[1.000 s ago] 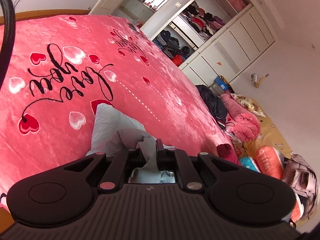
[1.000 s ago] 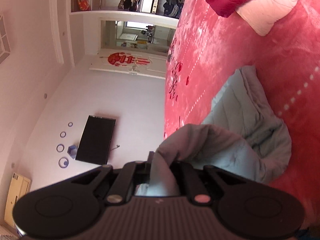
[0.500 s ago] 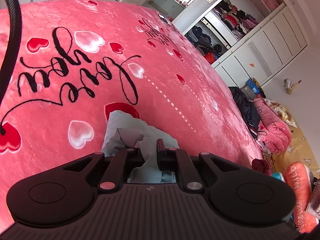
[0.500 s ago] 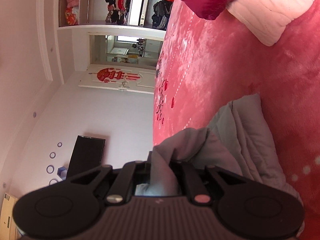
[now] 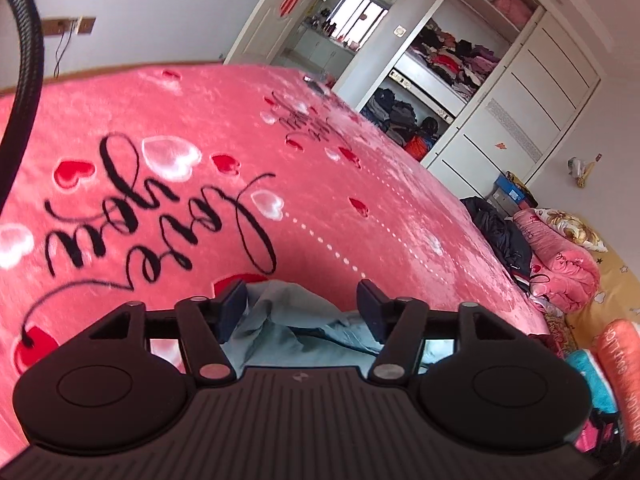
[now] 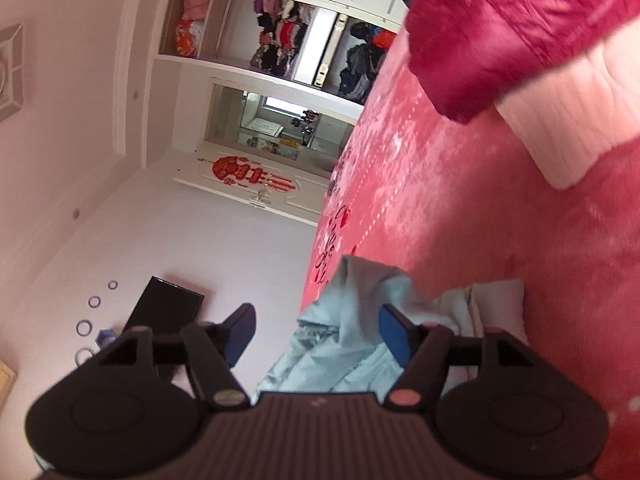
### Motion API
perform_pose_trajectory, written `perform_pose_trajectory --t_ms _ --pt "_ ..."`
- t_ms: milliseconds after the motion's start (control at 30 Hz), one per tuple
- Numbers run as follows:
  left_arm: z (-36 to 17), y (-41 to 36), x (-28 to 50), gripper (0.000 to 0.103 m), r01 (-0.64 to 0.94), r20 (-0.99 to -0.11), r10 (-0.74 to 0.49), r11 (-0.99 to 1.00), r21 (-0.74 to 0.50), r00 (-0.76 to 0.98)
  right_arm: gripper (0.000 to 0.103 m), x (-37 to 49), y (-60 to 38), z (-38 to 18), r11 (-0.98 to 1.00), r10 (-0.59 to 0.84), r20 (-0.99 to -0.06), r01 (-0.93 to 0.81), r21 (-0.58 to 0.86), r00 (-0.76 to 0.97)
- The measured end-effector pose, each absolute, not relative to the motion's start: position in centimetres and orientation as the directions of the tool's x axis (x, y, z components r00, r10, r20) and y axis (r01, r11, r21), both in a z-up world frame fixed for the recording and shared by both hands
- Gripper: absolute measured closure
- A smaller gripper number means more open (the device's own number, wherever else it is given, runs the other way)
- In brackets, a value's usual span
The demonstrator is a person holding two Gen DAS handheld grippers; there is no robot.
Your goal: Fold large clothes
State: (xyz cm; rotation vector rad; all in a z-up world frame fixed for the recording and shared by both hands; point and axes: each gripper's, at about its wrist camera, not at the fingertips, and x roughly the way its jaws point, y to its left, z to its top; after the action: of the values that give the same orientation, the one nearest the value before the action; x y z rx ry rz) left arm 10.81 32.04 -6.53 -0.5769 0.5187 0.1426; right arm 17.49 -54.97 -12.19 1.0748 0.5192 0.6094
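While both claws open and let go, the limp pale-blue cloth garment (image 5: 296,320) slumps on the pink plush bed (image 5: 360,216), best regripped at its edge.

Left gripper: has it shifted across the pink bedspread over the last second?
Yes. The left gripper slid past the bedspread's black "Love you" lettering, toward the bed's near edge, and its jaws are opening over the pale blue garment.

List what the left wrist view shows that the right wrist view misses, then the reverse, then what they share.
Only the left wrist view: the left tool, opening with the pale blue garment loose between its fingers, the "Love you" lettering seen large, and the bedding pile on the floor.

Only the right wrist view: the right tool, also opening, a crimson padded jacket and a black screen on the wall.

Both: the garment, the pink blanket and the open wardrobe.
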Motion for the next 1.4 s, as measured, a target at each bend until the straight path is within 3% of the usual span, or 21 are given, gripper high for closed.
perform_pose_trajectory --t_ms 133,267,367,533,767,1033,1400 --pt "-4.4 30.6 9.5 0.019 -0.204 -0.467 -0.006 0.894 -0.398 0.884 0.028 16.2 -53.5 -8.4 0.574 0.637 -0.146 -0.339 0.745 0.757" --pt "-5.1 26.8 9.3 0.023 -0.102 -0.512 -0.047 0.961 -0.258 0.858 0.02 14.1 -49.5 -5.4 0.731 0.633 -0.186 -0.502 0.462 0.751" --pt "-6.9 23.8 9.8 0.026 -0.037 -0.546 -0.06 0.985 -0.166 0.836 0.017 12.9 -45.8 -5.3 0.754 0.651 -0.229 -0.58 0.309 0.724" --pt "-9.5 21.3 11.1 0.033 0.022 -0.57 -0.083 0.993 -0.114 0.817 0.017 12.6 -40.7 -7.9 0.733 0.677 -0.327 -0.643 0.22 0.66" --pt "-11.2 21.5 12.7 0.035 -0.011 -0.565 -0.031 0.997 -0.072 0.824 0.017 13.7 -36.8 -10.7 0.726 0.67 -0.421 -0.658 0.2 0.611" --pt "-12.7 21.5 15.9 0.033 -0.065 -0.551 0.03 0.997 -0.044 0.834 0.017 17.0 -37.7 -13.3 0.813 0.575 -0.492 -0.52 0.261 0.653" --pt "-16.4 20.8 18.9 0.017 -0.091 -0.564 0.067 0.996 -0.015 0.823 0.016 20.6 -38.8 -16.2 0.889 0.456 -0.568 -0.38 0.256 0.685"
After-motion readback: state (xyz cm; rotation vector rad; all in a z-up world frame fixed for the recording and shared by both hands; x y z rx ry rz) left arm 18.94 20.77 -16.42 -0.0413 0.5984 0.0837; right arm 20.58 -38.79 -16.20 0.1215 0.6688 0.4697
